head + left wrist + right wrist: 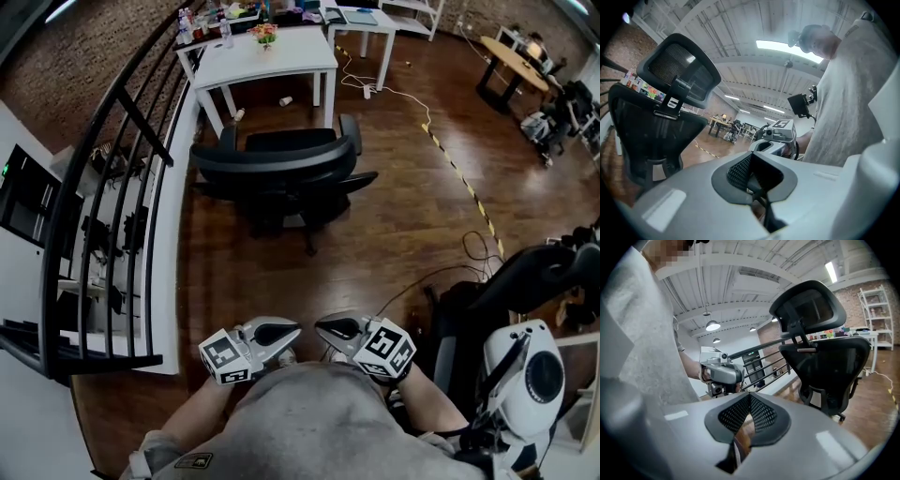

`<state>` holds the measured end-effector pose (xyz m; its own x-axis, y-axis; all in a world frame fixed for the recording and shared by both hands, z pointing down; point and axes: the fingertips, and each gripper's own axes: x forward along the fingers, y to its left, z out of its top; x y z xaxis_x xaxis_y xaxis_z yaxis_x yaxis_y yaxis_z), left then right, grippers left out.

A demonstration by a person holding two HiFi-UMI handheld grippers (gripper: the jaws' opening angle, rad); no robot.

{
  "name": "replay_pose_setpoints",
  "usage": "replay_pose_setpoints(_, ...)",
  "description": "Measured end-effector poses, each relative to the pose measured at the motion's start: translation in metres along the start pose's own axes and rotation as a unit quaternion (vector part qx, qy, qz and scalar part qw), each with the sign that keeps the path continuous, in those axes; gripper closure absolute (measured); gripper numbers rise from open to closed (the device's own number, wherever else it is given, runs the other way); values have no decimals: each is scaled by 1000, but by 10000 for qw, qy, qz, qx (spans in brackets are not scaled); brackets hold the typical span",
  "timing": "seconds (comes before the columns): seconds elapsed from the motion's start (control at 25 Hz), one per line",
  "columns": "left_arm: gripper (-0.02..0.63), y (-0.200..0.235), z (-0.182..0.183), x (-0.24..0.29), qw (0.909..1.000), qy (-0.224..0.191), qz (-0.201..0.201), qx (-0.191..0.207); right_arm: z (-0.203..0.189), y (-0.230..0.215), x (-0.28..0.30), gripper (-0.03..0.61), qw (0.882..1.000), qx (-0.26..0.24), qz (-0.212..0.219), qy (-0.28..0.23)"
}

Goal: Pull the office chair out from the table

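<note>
The black office chair (281, 173) stands on the wooden floor a little in front of the white table (267, 56), its backrest turned toward me. Both grippers hang close to my body at the bottom of the head view, well short of the chair, their tips pointing at each other. My left gripper (292, 331) is shut and holds nothing. My right gripper (323, 326) is shut too, also without anything in it. The left gripper view has the chair (661, 117) at its left, past the shut jaws (752, 164). The right gripper view has the chair (825, 362) at its right, beyond the shut jaws (750, 399).
A black railing (122, 187) curves along the left. A second white table (361, 23) stands behind, with cables (403, 98) and striped floor tape (459, 178) to the right. Dark equipment (525, 281) and a white device (525, 375) stand at my right. A cup (286, 100) lies under the table.
</note>
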<state>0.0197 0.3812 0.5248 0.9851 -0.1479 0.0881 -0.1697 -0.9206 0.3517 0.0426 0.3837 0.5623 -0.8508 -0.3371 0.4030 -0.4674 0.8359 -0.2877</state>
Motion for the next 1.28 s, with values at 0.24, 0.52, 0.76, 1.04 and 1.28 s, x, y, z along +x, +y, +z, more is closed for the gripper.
replay_pose_setpoints(0.24, 614, -6, 3, 1, 10000, 29, -2, 41, -1, 6, -1, 572, 10000, -75, 16, -7)
replay_pose_setpoints(0.52, 614, -12, -3, -3, 10000, 24, 6, 43, -4, 18, 0, 572, 9998, -177, 118, 24)
replay_pose_setpoints(0.76, 614, -20, -4, -3, 10000, 39, -36, 63, -3, 22, -3, 572, 9996, -253, 146, 50)
replay_pose_setpoints(1.04, 614, -22, -2, -4, 9999, 68, 0, 101, -2, 24, -3, 572, 9993, -331, 172, 52)
replay_pose_setpoints(1.28, 614, -24, -4, -4, 9999, 49, -27, 105, -2, 26, -3, 572, 9991, -366, 185, 55)
